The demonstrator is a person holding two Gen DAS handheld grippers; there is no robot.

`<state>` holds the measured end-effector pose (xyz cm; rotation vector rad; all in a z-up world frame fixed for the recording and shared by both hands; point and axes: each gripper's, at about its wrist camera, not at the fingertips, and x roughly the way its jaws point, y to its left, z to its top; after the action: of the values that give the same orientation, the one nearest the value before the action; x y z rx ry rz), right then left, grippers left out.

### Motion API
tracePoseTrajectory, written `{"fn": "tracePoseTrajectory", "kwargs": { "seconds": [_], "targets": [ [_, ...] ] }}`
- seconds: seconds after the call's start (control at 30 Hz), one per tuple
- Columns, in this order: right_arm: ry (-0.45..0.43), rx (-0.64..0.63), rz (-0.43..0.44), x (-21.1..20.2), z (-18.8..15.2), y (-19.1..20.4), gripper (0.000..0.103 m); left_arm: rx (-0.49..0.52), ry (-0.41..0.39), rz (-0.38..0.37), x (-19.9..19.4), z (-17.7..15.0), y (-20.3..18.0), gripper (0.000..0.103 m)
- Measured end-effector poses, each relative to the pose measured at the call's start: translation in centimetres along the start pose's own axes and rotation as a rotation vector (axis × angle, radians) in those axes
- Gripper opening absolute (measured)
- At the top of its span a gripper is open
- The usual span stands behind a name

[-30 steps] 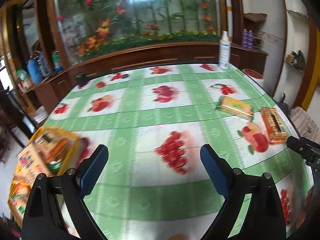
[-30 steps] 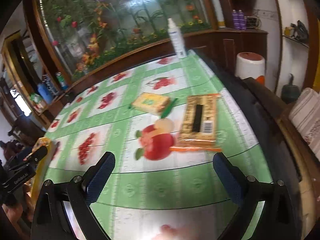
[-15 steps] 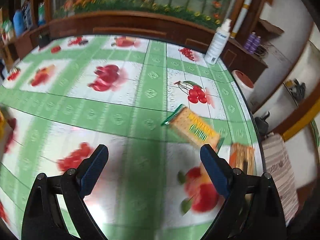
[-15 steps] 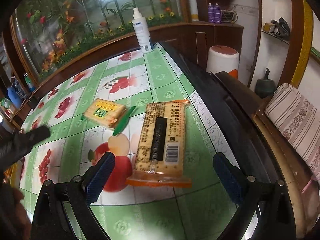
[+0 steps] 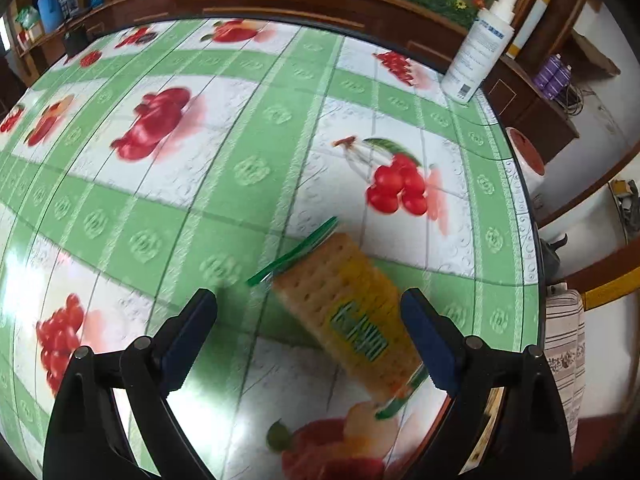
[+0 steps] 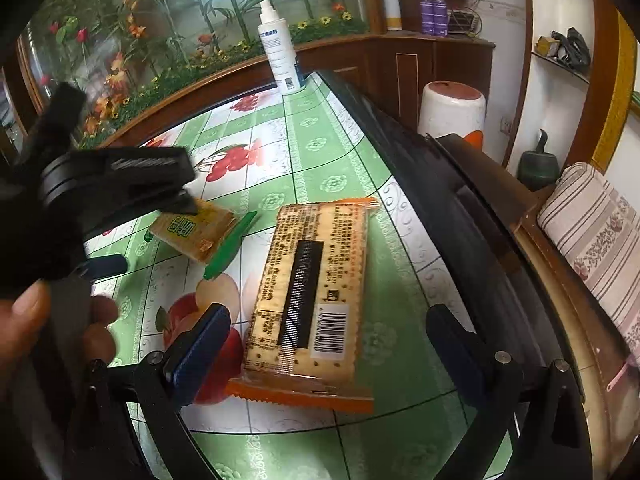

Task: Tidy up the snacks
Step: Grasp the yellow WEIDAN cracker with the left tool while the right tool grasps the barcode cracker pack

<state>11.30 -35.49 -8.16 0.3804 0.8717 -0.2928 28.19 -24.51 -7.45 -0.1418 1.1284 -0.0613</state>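
Just left of the orange-edged cracker pack (image 6: 306, 300), which the spread right gripper (image 6: 328, 344) straddles, lies a blurred, seemingly green-edged cracker pack (image 5: 352, 312) between the spread left gripper (image 5: 308, 344).

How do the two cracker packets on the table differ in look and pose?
The green-ended packet looks smaller and shows its yellow front label; the orange-ended packet looks bigger and shows its barcode side. The left gripper is open at the green-ended packet, the right gripper open at the orange-ended packet. Both lie flat, unheld.
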Motion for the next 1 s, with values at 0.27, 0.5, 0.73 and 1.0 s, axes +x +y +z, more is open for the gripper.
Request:
{"fn": "tracePoseTrajectory", "kwargs": {
  "seconds": [0.27, 0.5, 0.73, 1.0],
  "targets": [
    [-0.003, 0.029, 0.035, -0.3, 0.1, -0.6, 0.1, 0.106, -0.016, -0.008, 1.4, 0.6, -1.9, 0.095],
    [0.0, 0.016, 0.025, -0.1, 0.0, -0.6, 0.1, 0.328, -0.061, 0.002, 1.2, -1.4, -2.3, 0.101],
    [0.024, -0.065, -0.019, 0.7, 0.3, 0.9, 0.1, 0.414, -0.096, -0.024, -1.5, -4.2, 4.1, 0.089],
    [0.083, -0.193, -0.086, 2.9, 0.8, 3.9, 0.103, 0.396, -0.129, -0.018, -4.9, -7.3, 12.8, 0.075]
  ]
}}
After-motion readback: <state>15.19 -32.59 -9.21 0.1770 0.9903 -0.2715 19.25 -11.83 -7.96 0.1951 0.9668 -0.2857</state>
